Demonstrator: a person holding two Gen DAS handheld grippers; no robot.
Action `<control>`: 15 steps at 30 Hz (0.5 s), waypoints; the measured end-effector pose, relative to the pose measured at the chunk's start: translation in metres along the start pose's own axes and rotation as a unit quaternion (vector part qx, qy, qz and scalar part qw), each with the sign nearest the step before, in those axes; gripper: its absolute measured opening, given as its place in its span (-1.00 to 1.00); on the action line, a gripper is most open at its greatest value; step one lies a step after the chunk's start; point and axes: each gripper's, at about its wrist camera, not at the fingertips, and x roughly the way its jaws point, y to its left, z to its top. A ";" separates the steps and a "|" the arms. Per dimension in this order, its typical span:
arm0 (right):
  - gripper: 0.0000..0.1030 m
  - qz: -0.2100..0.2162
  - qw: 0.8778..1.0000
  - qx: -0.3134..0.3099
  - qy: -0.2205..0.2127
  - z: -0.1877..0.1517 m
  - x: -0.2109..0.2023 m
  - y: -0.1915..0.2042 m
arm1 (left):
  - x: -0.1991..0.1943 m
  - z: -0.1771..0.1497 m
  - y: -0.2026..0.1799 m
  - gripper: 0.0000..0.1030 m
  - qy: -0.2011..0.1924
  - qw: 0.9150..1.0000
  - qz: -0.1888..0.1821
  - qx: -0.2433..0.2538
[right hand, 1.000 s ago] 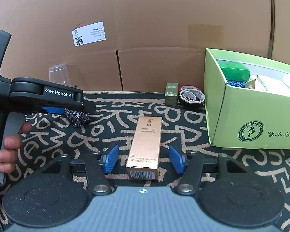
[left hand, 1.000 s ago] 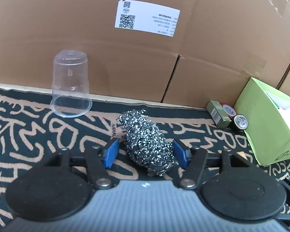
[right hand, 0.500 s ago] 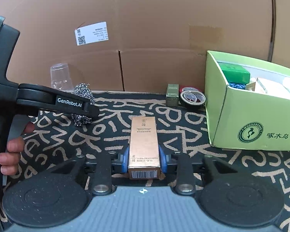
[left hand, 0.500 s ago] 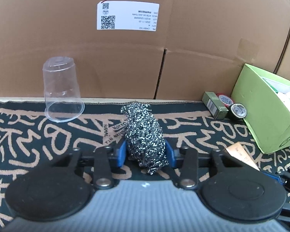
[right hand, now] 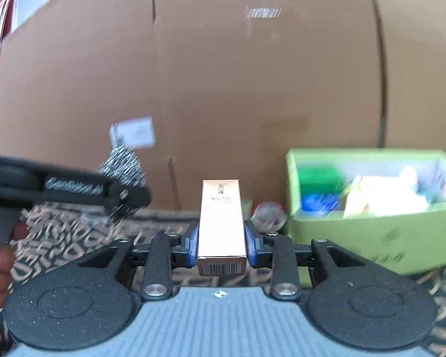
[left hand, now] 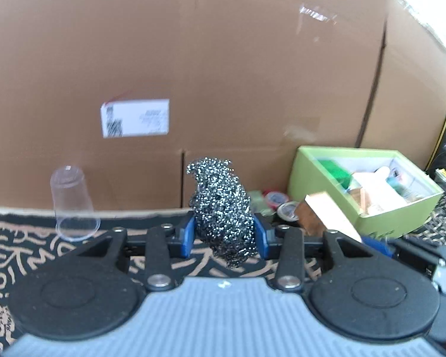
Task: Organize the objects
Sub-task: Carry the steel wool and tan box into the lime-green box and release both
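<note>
Tongs (left hand: 223, 235) clamped on steel scourer (left hand: 221, 208)

A tangled silver steel-wool scourer (left hand: 221, 208) stands upright, pinched between blue pads, clear of the patterned mat. A long copper-coloured carton (right hand: 221, 223), barcode end nearest, likewise clamped, points away. Far right sits the open green box (left hand: 309, 172), part-filled

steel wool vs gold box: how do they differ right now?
The steel wool is a shapeless, sparkly metal tangle; the gold box is a smooth, straight-edged carton with a barcode end. The wool sits in the left gripper, the box in the right gripper. The wool bulges past the jaws; the box keeps its shape. Both are clamped and off the mat.
</note>
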 end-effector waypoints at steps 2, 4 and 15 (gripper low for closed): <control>-0.33 -0.017 1.000 0.002 -0.018 0.007 -0.004 -0.010 | -0.002 0.006 -0.006 -0.23 -0.002 1.000 -0.009 -0.002; -0.33 -0.030 0.999 0.009 -0.028 0.014 -0.004 -0.024 | 0.002 0.012 -0.016 -0.23 0.004 1.000 -0.020 0.000; -0.33 -0.147 0.986 0.061 -0.056 0.033 0.006 -0.113 | 0.035 0.045 -0.112 -0.22 0.012 0.995 -0.072 0.067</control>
